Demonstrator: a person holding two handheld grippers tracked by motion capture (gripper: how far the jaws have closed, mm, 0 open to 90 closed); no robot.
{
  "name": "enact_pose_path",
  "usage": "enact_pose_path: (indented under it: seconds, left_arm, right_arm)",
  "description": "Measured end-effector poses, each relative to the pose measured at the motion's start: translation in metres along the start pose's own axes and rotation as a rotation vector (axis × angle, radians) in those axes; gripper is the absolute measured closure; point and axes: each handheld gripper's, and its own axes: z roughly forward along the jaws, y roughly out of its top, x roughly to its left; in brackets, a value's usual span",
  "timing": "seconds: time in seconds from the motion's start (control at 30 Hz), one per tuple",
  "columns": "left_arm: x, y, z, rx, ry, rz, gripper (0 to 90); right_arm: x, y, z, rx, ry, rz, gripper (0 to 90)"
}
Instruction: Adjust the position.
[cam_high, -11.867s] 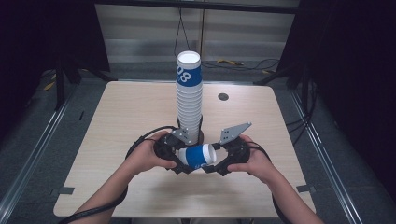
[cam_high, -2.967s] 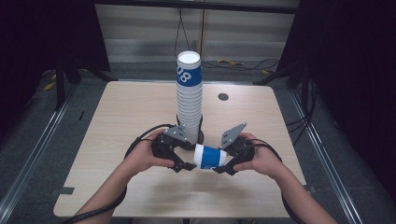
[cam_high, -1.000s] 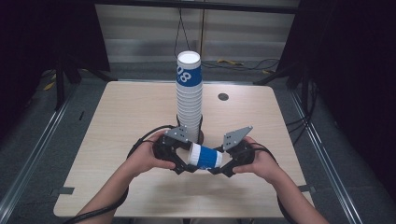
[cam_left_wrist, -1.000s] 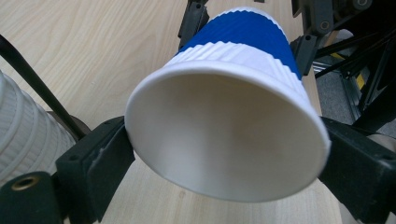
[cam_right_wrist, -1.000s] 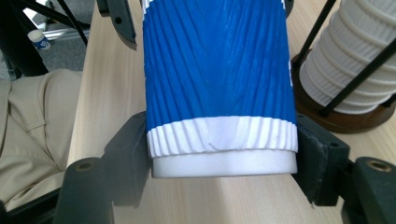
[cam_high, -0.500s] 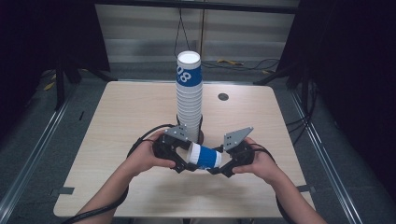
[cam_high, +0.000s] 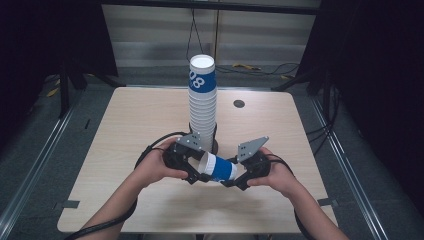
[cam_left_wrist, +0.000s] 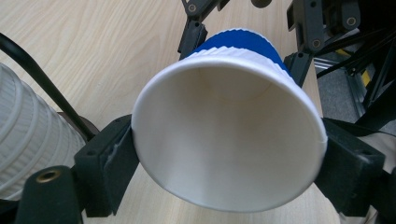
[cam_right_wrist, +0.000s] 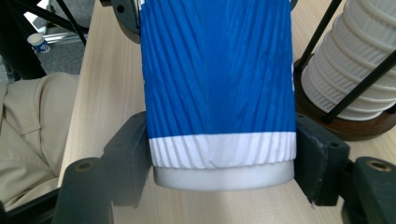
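Observation:
A ribbed paper cup (cam_high: 217, 168), blue with white bands, lies level just above the table between both grippers. My left gripper (cam_high: 196, 172) is shut on its rim end. In the left gripper view the open mouth of the cup (cam_left_wrist: 229, 140) faces the camera, with a black pad (cam_left_wrist: 112, 158) pressed on each side. My right gripper (cam_high: 234, 179) is shut on the base end. In the right gripper view its fingers (cam_right_wrist: 322, 158) clamp the cup (cam_right_wrist: 219, 84) at the white bottom band.
A tall stack of white cups (cam_high: 202, 107), the top one blue and white, stands in a dark round holder (cam_right_wrist: 355, 126) with thin black rods, just behind the grippers. A small dark disc (cam_high: 239, 104) lies at the back right of the wooden table (cam_high: 140, 115).
Nothing has visibly moved in the last second. Three seconds ago the held cup sat slightly farther right between the same two grippers.

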Motion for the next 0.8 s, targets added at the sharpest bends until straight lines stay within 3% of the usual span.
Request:
enact_pose_path:
  seconds: [0.8]
  left_arm:
    - [-0.0003, 0.0100, -0.0098, 0.079, 0.024, -0.019, 19.7]
  right_arm:
    - [0.0011, -0.0043, 0.0070, -0.011, -0.024, 0.028, 25.5]
